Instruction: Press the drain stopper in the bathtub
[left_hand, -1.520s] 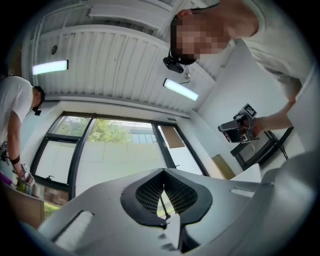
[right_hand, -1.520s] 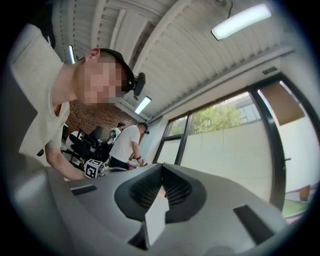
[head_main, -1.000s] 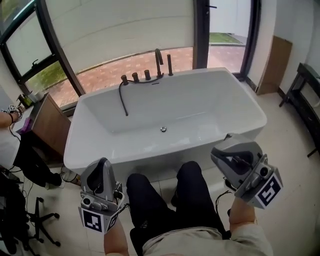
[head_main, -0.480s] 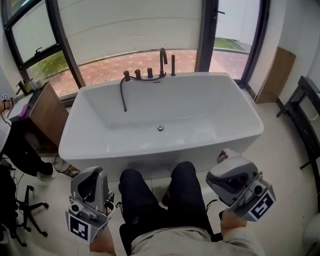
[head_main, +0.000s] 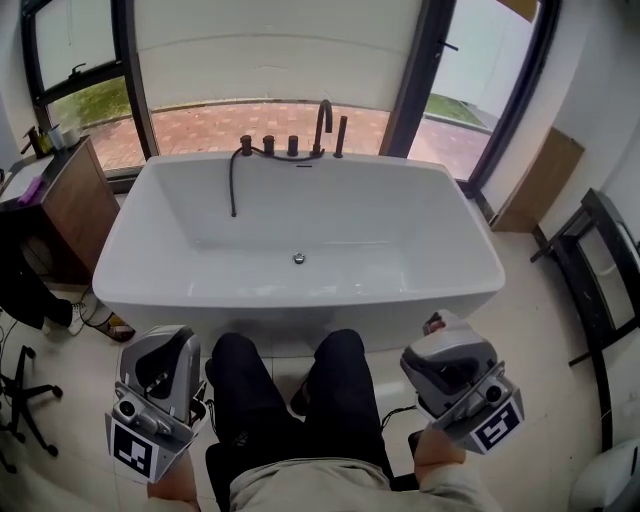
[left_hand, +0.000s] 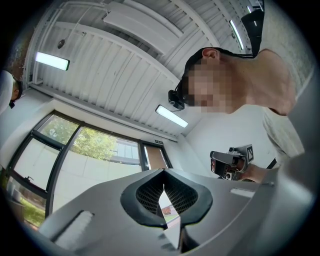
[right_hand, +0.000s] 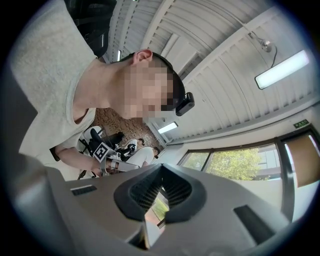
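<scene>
Your glossy white rectangular bathtub (head_main: 400, 290) lies crosswise ahead. Its small round metal drain stopper (head_main: 298, 258) sits mid-floor, well beyond both tools (neither clearly nearer). Left hand-held gripper (head_main: 160, 365) and right hand-held gripper (head_main: 447, 365) are each closed to a slit, empty, tilted upward.

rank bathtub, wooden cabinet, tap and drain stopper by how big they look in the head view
1. bathtub, by far the largest
2. wooden cabinet, only partly in view at the left
3. tap
4. drain stopper, a small dot on the tub floor
</scene>
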